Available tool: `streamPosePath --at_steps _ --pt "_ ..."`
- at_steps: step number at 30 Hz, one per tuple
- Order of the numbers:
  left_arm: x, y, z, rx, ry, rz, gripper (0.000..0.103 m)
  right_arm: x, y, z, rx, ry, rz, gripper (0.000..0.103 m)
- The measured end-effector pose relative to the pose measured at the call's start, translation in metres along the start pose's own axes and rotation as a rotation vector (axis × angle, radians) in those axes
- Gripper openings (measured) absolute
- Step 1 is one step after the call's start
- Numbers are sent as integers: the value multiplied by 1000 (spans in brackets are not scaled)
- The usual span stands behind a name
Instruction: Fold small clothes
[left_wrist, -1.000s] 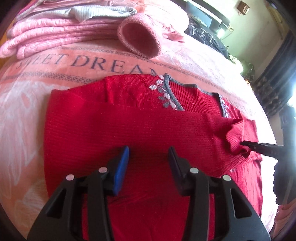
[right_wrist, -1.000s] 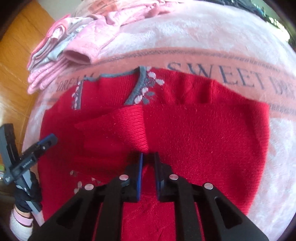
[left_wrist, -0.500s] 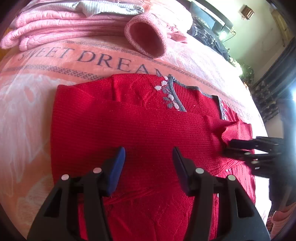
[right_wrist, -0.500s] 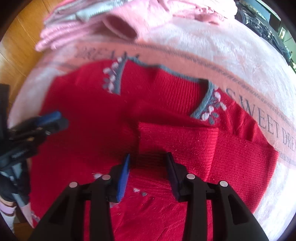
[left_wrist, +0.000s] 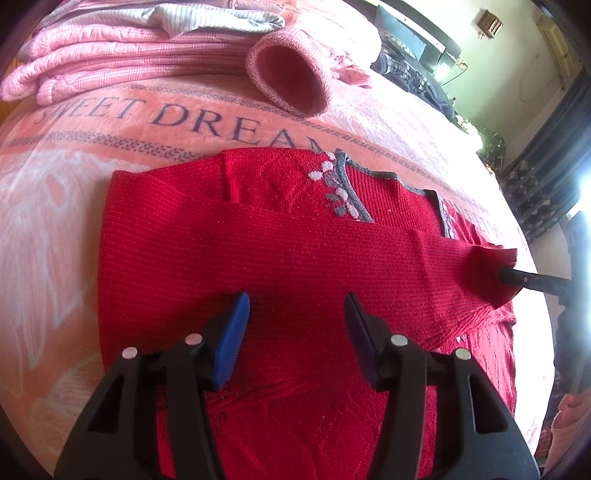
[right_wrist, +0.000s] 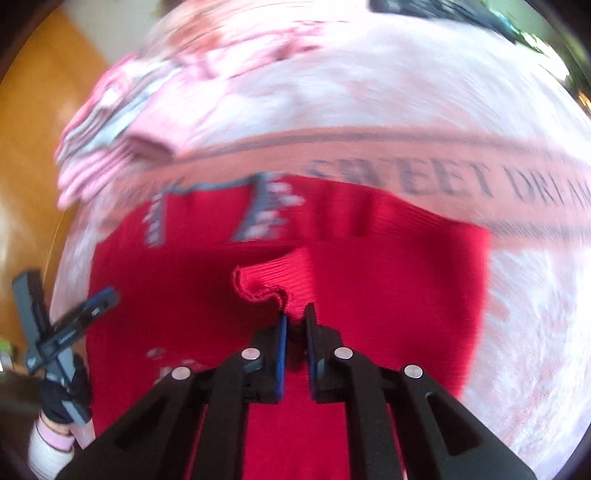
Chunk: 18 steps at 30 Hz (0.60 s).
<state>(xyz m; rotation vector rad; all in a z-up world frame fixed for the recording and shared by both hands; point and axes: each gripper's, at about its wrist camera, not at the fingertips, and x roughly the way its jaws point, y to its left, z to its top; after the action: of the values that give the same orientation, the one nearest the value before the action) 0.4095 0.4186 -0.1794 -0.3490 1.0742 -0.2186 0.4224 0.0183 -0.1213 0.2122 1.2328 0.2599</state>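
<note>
right gripper (right_wrist: 295, 321) has its two black fingers pinched tight on the ribbed cuff (right_wrist: 266, 284) of the red knit sweater's sleeve (left_wrist: 332, 251), and the cuff edge is bunched up and lifted off the fabric right at the tips. that view is pretty motion-blurred, fwiw. left gripper (left_wrist: 295, 314) has its jaws spread wide with nothing between them, hovering over the middle of the red knit sweater with the grey-trimmed neckline and little white flower embroidery (left_wrist: 280, 280). sleeve lies folded across the chest from the left side over to the right.

sweater's spread flat on a pink fleece blanket printed with "sweet dream" (left_wrist: 184, 122). behind it, up by the blanket's far edge, sits a stack of folded pink and grey clothes (left_wrist: 129, 48) with a pink cuff opening facing the camera. a gloved hand (right_wrist: 62, 398) holds the left gripper's handle.
</note>
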Motion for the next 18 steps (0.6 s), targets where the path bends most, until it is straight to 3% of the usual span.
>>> streamPosePath --at_steps 2,6,7,8,10,15,18 --pt "0 -2 0 2 0 7 55 5 -22 -2 31 31 30 26" --pt "2 -7 1 16 3 20 60 9 -43 -7 56 36 98 31" --pt "2 -8 1 20 3 25 60 7 -45 -10 54 32 105 27" --pt "3 -9 1 23 3 30 60 7 -47 -12 51 32 100 14" --pt "2 -9 1 24 4 34 60 5 -55 -16 69 39 107 5" --pt "4 -9 2 25 7 38 60 15 -56 -23 101 50 97 2" --pt "3 -10 4 13 23 44 60 9 -54 -25 113 41 89 8"
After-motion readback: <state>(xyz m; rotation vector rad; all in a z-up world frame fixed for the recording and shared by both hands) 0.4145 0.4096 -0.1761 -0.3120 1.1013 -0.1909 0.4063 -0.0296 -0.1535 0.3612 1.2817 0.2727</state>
